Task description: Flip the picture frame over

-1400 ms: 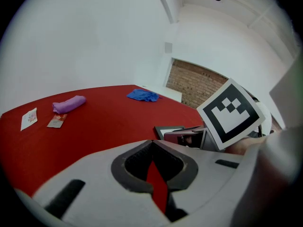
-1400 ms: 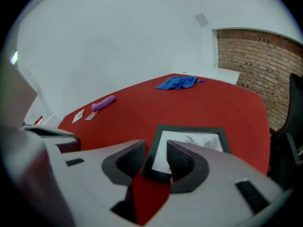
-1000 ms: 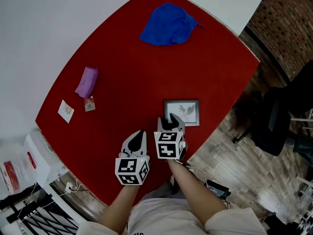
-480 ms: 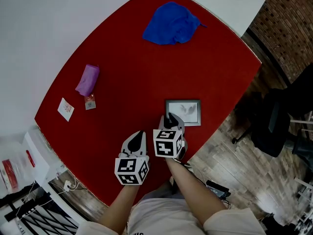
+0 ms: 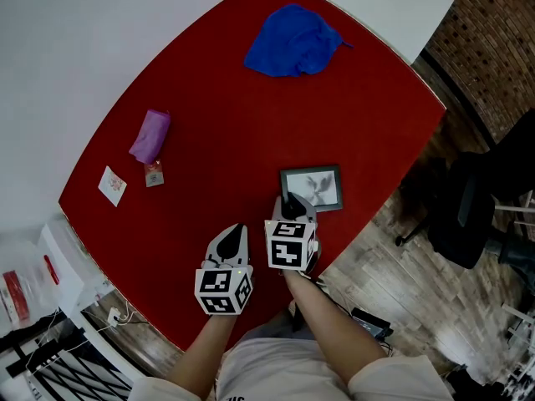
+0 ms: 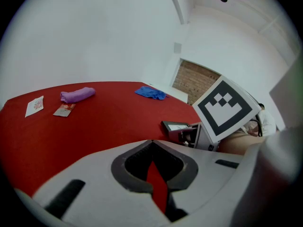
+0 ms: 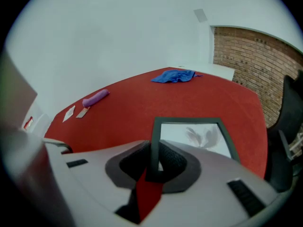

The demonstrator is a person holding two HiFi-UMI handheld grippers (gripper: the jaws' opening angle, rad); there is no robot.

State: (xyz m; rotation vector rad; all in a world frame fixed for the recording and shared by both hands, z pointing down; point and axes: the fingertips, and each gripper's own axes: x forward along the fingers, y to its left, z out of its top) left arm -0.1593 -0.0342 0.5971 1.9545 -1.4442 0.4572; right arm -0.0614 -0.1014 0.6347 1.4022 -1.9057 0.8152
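A small dark-rimmed picture frame (image 5: 316, 187) with a pale feather print lies face up on the red tablecloth (image 5: 251, 124), close to the table's near right edge. My right gripper (image 5: 292, 203) reaches it from the near side. Its jaws have just been closing, and the pads now pinch the frame's (image 7: 199, 136) near left rim in the right gripper (image 7: 154, 160) view. My left gripper (image 5: 236, 234) hovers just left of it, tips together and holding nothing. In the left gripper (image 6: 151, 143) view the frame (image 6: 174, 125) shows beside the right gripper's marker cube.
A crumpled blue cloth (image 5: 292, 42) lies at the far side of the table. A purple roll (image 5: 150, 137), a small packet (image 5: 153, 174) and a white card (image 5: 112, 187) lie at the left. A black office chair (image 5: 476, 207) stands on the wooden floor to the right.
The right gripper's jaws have closed onto the frame's near rim, and the frame has turned slightly. The left gripper has barely moved.
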